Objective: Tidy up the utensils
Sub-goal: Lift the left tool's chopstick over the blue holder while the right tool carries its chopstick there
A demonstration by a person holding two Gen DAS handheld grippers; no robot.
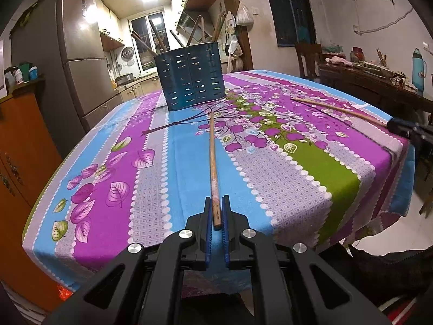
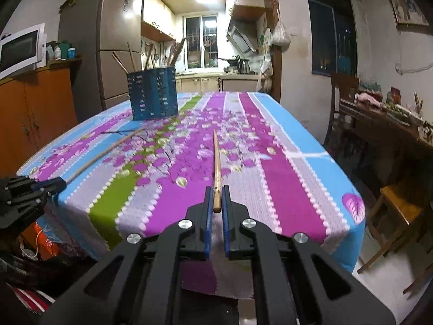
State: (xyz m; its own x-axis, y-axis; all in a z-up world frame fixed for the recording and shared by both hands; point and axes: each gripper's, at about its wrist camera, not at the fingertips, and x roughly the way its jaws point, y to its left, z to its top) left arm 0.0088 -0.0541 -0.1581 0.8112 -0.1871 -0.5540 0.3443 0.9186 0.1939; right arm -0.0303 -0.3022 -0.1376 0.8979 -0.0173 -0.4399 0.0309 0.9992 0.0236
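Left hand-held gripper (image 1: pixel 217 211) around worn, pale-brown wooden chopstick (image 1: pixel 213 159), tip tapered.

A blue perforated utensil holder (image 1: pixel 190 77) is standing upright near the table's far edge, with several wooden chopsticks (image 1: pixel 151 38) leaning out of its top. Two more brown chopsticks are pointing away from the near edge: one chopstick (image 1: pixel 213 162) toward the holder, the other chopstick (image 2: pixel 216 168) toward the far edge.

The lower ends of the chopsticks (image 1: pixel 157 36) are hidden inside the blue holder (image 1: pixel 190 77), the right wrist view's tablecloth (image 2: pixel 189 140) pattern is blurred, and the cluttered side table (image 2: pixel 392 113) items are too small to identify.
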